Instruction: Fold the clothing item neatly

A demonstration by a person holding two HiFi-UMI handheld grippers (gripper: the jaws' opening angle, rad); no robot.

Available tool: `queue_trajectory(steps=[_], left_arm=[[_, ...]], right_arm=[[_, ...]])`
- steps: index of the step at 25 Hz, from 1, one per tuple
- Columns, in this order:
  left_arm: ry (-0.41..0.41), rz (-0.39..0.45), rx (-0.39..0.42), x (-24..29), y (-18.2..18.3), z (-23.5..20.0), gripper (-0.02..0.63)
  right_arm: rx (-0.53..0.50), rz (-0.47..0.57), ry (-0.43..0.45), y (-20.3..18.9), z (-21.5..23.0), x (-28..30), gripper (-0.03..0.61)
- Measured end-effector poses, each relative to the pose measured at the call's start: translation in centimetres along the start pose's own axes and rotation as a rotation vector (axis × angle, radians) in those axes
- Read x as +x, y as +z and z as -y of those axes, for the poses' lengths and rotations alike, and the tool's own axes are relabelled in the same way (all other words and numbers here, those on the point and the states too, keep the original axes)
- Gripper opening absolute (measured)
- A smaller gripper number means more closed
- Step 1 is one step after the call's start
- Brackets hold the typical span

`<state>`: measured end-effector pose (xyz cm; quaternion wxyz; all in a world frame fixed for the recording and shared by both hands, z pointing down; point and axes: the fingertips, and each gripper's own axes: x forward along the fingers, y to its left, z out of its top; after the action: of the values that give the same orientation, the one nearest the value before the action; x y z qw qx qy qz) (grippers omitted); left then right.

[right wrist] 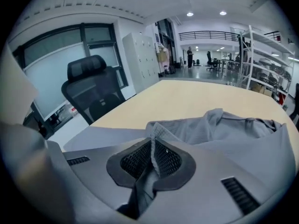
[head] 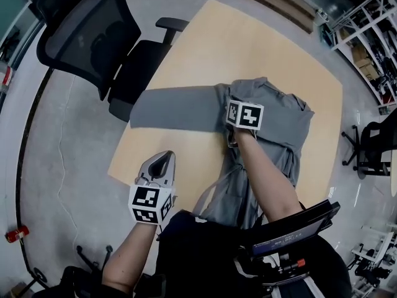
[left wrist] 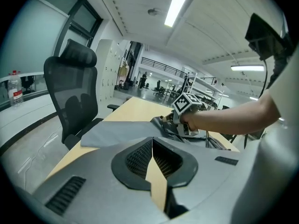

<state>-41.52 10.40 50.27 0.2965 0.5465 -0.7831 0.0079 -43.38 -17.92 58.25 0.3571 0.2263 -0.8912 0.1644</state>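
A grey shirt (head: 279,123) lies rumpled on the right half of the light wooden table (head: 248,42), with one sleeve (head: 173,107) stretched flat to the left. My right gripper (head: 226,108) sits where the sleeve meets the body and is shut on a thin fold of the shirt (right wrist: 224,125), which stands up between the right gripper's (right wrist: 152,146) jaws. My left gripper (head: 165,158) hovers over the table's near left corner, shut and holding nothing. In the left gripper view, the left gripper's (left wrist: 152,143) jaws meet over bare table (left wrist: 135,108), pointing toward the sleeve (left wrist: 117,132).
A black mesh office chair (head: 93,36) stands at the table's far left corner, also seen as the chair (left wrist: 74,92) and the chair (right wrist: 93,87). Another chair (head: 372,141) and metal shelving (head: 366,17) stand to the right. A dark device (head: 298,225) hangs at the person's chest.
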Motion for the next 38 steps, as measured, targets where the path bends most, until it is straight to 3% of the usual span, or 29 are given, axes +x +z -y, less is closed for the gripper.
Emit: queue_trajectory(steps=[3,7,12,15,21,26,31,38], left_arm=[[0.030,-0.002,-0.003,-0.5,0.0,-0.2,0.000],[0.076,0.007,-0.015,-0.5,0.5,-0.3,0.000],[0.114,0.038,-0.050,-0.5,2.0,0.6,0.000],[0.162,0.058,-0.089,-2.2,2.8,-0.1,0.000],[0.269,0.102,-0.111,-5.8,3.7,-5.3,0.000],[0.277,0.130,-0.163,-7.8,2.9,-10.9,0.000],[0.228,0.102,-0.166,-8.4,2.2,-17.1,0.000],[0.164,0.081,-0.207,-9.3,0.8,-20.5,0.000]], right_arm=[[-0.065,-0.022,0.043,-0.9,-0.9,1.0,0.032],[-0.083,0.046,0.133,0.6,-1.5,-0.8,0.103],[-0.148,0.087,0.232,1.5,-2.3,-4.8,0.114],[-0.217,0.088,0.340,1.0,-5.5,-7.4,0.114],[-0.492,0.115,0.477,0.1,-15.1,-9.0,0.114],[-0.743,0.093,0.504,-3.0,-23.7,-8.0,0.114],[-0.973,0.028,0.485,-6.6,-31.1,-4.0,0.114],[-1.132,-0.103,0.453,-9.7,-34.3,0.8,0.114]])
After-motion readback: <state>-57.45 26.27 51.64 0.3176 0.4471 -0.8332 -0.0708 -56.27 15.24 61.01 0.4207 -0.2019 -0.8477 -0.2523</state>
